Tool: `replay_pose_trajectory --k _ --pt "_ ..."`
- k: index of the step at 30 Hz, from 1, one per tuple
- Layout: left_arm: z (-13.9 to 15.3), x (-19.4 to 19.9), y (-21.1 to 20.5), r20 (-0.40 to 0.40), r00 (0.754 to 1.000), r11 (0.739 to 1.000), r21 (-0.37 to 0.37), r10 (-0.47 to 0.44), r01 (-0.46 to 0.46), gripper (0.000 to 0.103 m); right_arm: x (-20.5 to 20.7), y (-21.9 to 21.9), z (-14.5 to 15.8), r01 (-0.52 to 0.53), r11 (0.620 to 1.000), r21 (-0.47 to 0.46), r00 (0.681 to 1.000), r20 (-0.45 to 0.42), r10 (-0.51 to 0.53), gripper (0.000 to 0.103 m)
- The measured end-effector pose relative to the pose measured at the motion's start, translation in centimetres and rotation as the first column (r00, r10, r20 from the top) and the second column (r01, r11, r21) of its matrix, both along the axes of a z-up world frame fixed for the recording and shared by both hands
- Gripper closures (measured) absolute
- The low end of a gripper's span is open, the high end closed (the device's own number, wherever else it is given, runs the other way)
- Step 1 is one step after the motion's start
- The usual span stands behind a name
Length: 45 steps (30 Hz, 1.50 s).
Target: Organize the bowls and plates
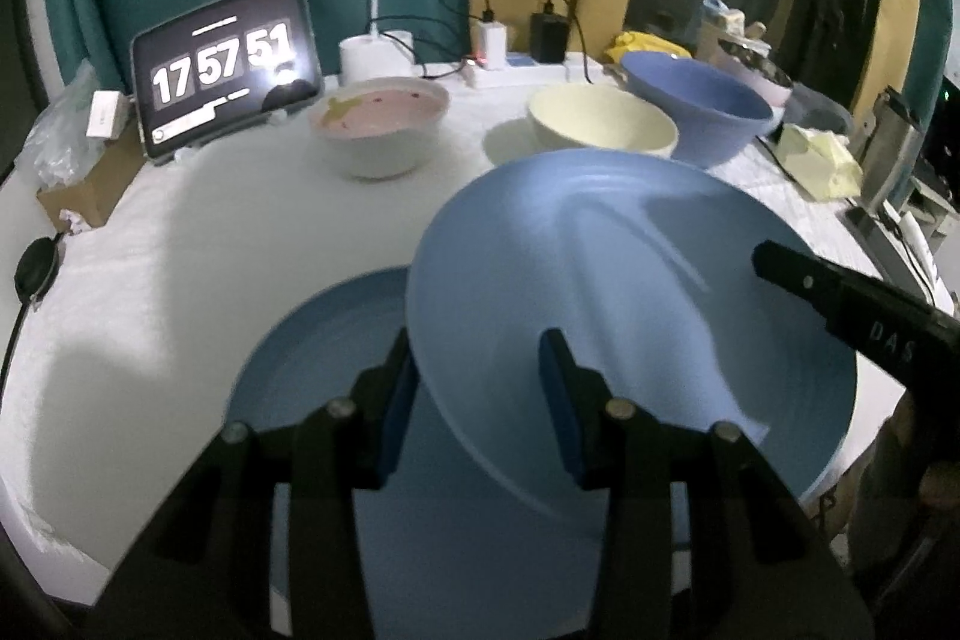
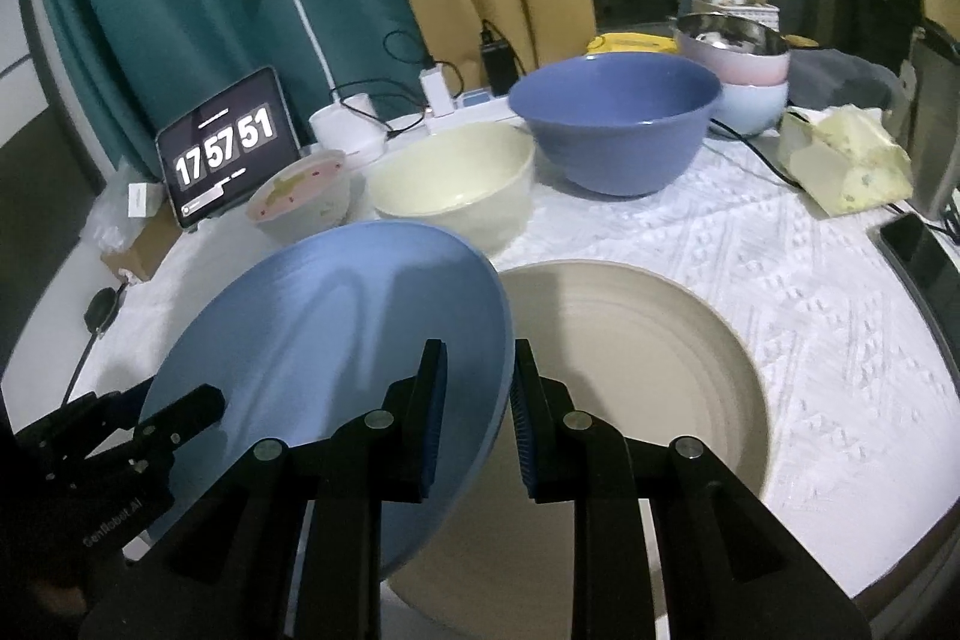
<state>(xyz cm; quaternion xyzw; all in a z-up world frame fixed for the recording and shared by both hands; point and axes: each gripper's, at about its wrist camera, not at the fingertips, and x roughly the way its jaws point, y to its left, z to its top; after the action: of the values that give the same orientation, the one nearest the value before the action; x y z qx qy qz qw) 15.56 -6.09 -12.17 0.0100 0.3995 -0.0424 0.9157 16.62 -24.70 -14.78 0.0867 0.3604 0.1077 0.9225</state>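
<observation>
A light blue plate (image 1: 630, 292) is held tilted above the table; it also shows in the right wrist view (image 2: 336, 340). My left gripper (image 1: 480, 388) straddles its left rim, with the jaws wide apart. My right gripper (image 2: 477, 406) straddles its right rim, with the jaws close to the edge. A second blue plate (image 1: 318, 370) lies flat under the left gripper. A beige plate (image 2: 648, 376) lies flat under the right gripper. Behind stand a pink-lined bowl (image 1: 381, 124), a cream bowl (image 2: 456, 184) and a dark blue bowl (image 2: 618, 124).
A tablet clock (image 1: 222, 64), a lamp base (image 1: 375, 52) and a power strip with cables (image 1: 516, 70) line the back. Stacked pastel bowls (image 2: 744, 70), a yellow tissue pack (image 2: 846, 160) and a phone (image 2: 918, 250) sit on the right. The white cloth's edge (image 2: 900, 538) is near.
</observation>
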Motion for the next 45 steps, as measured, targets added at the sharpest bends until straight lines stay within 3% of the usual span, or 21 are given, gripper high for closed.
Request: replay_pose_trajectory --k 26,37,45 --pt "-2.4 1.1 -8.3 -0.094 0.988 0.989 0.067 -0.123 0.13 0.061 -0.1 -7.9 -2.7 0.092 0.995 0.026 0.996 -0.023 -0.092 0.08" --pt "-2.9 1.6 -9.7 -0.113 0.981 0.983 0.084 -0.156 0.166 0.061 0.3 -9.6 -3.3 0.12 0.991 0.051 0.992 -0.05 -0.118 0.078" --pt "-2.4 1.3 -9.2 -0.101 0.982 0.984 0.067 -0.16 0.167 0.06 0.1 -9.2 -2.8 0.136 0.991 0.012 0.99 -0.038 -0.136 0.077"
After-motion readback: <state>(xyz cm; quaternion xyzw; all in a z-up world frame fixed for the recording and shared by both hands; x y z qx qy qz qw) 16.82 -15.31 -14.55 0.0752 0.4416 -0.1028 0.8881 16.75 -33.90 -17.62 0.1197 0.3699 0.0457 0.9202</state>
